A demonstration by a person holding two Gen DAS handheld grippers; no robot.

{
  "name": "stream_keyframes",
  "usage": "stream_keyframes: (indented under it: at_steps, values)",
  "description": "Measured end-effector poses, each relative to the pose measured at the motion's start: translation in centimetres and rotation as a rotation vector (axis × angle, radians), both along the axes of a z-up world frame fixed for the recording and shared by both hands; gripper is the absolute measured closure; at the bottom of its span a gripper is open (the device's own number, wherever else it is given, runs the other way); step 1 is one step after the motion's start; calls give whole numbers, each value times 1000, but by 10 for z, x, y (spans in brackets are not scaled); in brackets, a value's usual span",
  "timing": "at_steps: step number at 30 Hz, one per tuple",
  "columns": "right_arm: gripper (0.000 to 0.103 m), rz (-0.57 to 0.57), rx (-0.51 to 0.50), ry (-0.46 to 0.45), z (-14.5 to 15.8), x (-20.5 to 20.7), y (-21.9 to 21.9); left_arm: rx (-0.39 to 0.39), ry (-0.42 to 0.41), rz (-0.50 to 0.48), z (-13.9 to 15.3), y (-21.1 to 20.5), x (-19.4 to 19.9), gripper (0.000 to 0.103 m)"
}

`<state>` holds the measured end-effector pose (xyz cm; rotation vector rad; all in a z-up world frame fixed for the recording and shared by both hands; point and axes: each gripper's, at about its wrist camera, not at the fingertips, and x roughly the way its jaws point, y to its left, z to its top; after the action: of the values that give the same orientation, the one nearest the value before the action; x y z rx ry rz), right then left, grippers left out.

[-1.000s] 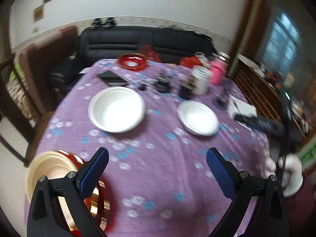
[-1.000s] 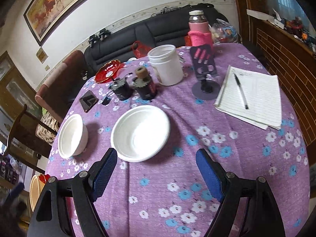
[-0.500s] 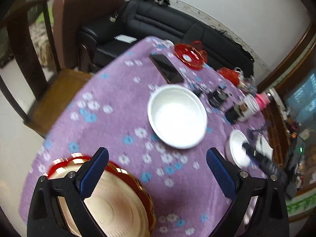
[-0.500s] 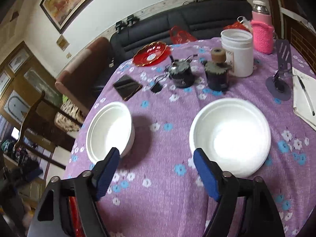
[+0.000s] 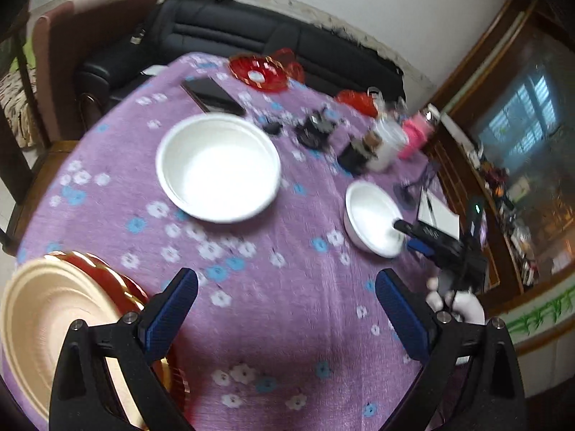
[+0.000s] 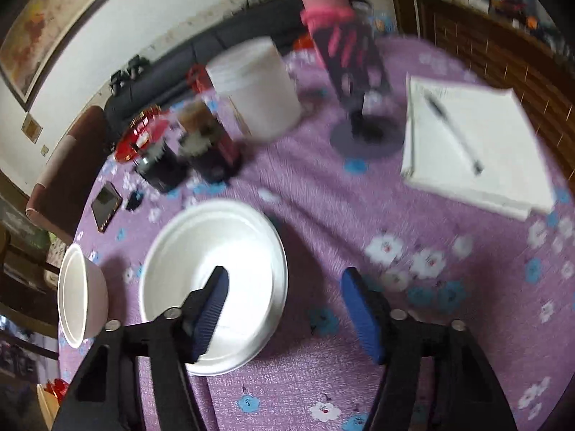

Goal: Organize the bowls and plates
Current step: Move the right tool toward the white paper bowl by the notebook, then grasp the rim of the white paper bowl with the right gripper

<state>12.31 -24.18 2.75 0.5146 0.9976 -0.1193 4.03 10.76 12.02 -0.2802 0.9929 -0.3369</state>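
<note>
Two white bowls stand on the purple flowered tablecloth. The left bowl (image 5: 219, 167) (image 6: 79, 294) stands alone. My right gripper (image 6: 287, 310) (image 5: 406, 235) straddles the near rim of the right bowl (image 6: 215, 287) (image 5: 373, 219). One blue pad (image 6: 210, 309) is inside the bowl and the other is outside. The jaws are closing and a wide gap still shows at the rim. My left gripper (image 5: 287, 309) hangs open over bare cloth with nothing between its fingers. A cream plate on red and gold plates (image 5: 46, 330) lies by its left finger.
Behind the bowls lie a black phone (image 5: 214, 95), a red glass dish (image 5: 258, 73), dark jars (image 6: 205, 143), a white tub (image 6: 257, 89) and a pink flask (image 6: 323, 10). A notebook with a pen (image 6: 467, 143) lies right, beside a stand (image 6: 363, 133). A sofa and chairs surround the table.
My right gripper has come down and forward onto the right bowl, and its jaws have narrowed with one pad now inside the rim. The left gripper's view has swung back towards the bowls; it stays open.
</note>
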Motion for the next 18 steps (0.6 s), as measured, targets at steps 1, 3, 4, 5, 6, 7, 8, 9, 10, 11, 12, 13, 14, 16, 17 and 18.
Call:
stream_keyframes:
  at_steps: [1, 3, 4, 5, 6, 7, 8, 9, 10, 11, 12, 13, 14, 16, 17, 18]
  values:
    - [57, 3, 21, 14, -7, 3, 0, 8, 13, -7, -5, -6, 0, 4]
    - [77, 17, 74, 22, -17, 7, -2, 18, 25, -12, -12, -12, 0, 4]
    - [89, 29, 105, 21, -20, 7, -2, 22, 30, -11, -15, -15, 1, 4]
    - [90, 38, 118, 18, -22, 6, -3, 27, 35, -7, -18, -17, 2, 4]
    - [91, 53, 120, 8, -20, 4, -1, 30, 37, -5, -20, -18, 3, 4]
    - [91, 77, 117, -2, -18, 1, 2, 33, 42, -3, -23, -19, 4, 4]
    - [93, 101, 120, -7, -15, -4, 4, 33, 48, -1, -26, -21, 5, 4]
    - [93, 120, 132, -7, -13, -7, 6, 30, 56, 2, -29, -21, 6, 4]
    - [93, 147, 155, -2, -12, -11, 7, 27, 63, 4, -32, -22, 6, 4]
    - [93, 184, 191, 7, -12, -15, 9, 24, 71, 7, -35, -23, 8, 4]
    - [93, 212, 218, 16, -12, -19, 11, 21, 79, 9, -39, -25, 8, 4]
    - [93, 245, 244, 28, -12, -25, 15, 19, 88, 8, -44, -28, 9, 4]
    - [93, 278, 262, 40, -12, -32, 21, 18, 98, 3, -49, -32, 10, 4]
    - [93, 344, 301, 73, -15, -40, 30, 20, 117, -16, -59, -41, 11, 4]
    - [93, 372, 315, 91, -18, -45, 36, 24, 122, -22, -62, -44, 11, 4]
    - [93, 388, 316, 104, -20, -49, 40, 30, 129, -30, -67, -49, 10, 4]
